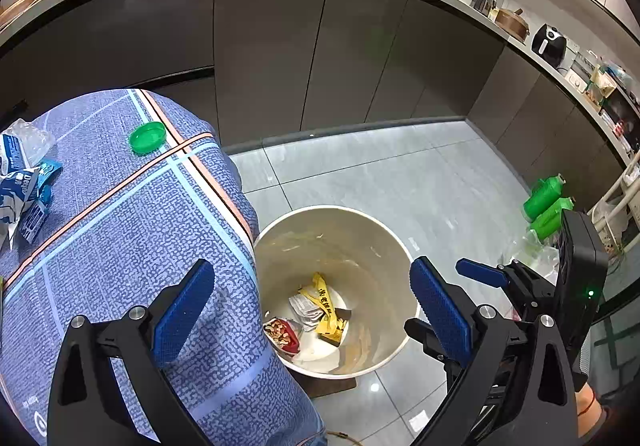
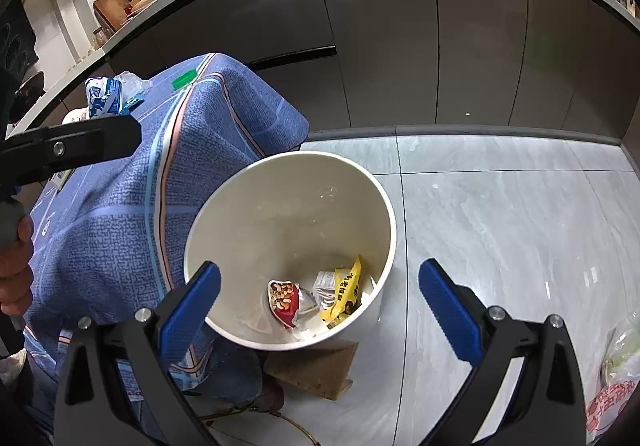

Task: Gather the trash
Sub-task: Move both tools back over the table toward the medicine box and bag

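A white round bin (image 1: 332, 208) (image 2: 288, 155) stands on the floor beside a table draped in a blue cloth (image 1: 120, 230) (image 2: 112, 230). At its bottom lie a red nut packet (image 1: 282, 335) (image 2: 285, 300), a yellow wrapper (image 1: 323, 300) (image 2: 347, 292) and a white packet (image 2: 325, 282). My left gripper (image 1: 312, 310) is open above the bin's left rim, nothing between its fingers. My right gripper (image 2: 320, 310) is open over the bin's near side, also empty. On the table lie blue-and-white wrappers (image 1: 20, 182) (image 2: 103, 96), clear plastic (image 1: 29, 134) and a green lid (image 1: 147, 137) (image 2: 185, 80).
Brown cabinet doors (image 1: 272, 54) close off the far side below a crowded counter. Two green bottles (image 1: 546, 202) stand on the grey tiled floor at the right. A brown board (image 2: 316, 370) lies under the bin. A plastic bag (image 2: 616, 378) sits at the right edge.
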Tool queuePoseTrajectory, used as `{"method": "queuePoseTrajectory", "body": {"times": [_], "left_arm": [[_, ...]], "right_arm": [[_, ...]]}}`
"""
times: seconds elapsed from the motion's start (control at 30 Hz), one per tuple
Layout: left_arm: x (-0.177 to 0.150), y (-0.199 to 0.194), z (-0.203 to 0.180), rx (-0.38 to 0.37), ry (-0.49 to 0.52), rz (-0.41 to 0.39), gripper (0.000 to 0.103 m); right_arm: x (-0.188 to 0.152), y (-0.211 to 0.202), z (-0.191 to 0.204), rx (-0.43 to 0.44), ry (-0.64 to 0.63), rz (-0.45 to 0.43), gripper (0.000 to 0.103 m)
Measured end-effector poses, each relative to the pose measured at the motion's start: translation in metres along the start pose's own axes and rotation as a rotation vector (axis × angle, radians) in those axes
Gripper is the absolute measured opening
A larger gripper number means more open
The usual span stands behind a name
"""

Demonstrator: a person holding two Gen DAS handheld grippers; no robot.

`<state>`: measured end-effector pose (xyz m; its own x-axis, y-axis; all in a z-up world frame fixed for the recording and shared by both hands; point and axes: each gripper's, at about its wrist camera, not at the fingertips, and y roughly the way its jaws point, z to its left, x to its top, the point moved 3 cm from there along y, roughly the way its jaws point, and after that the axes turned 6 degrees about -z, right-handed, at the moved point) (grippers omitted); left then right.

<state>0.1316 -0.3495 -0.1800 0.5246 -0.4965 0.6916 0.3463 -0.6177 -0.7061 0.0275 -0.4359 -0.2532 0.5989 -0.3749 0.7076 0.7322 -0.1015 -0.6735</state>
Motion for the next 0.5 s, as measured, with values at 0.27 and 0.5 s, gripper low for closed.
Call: {"method": "queuePoseTrajectory", "body": {"times": [0.27,0.5], "left_arm": [[0.003,-0.027,0.01,0.007,-0.02,-0.021,0.094],[0.002,-0.075,0.034,0.026,-0.069,-0.06,0.094]], "right_arm": [[0.012,-0.017,0.013,0.009,-0.02,-0.023,0.1],[0.032,-0.039,0.044,0.046,-0.068,-0.049,0.1]]}}
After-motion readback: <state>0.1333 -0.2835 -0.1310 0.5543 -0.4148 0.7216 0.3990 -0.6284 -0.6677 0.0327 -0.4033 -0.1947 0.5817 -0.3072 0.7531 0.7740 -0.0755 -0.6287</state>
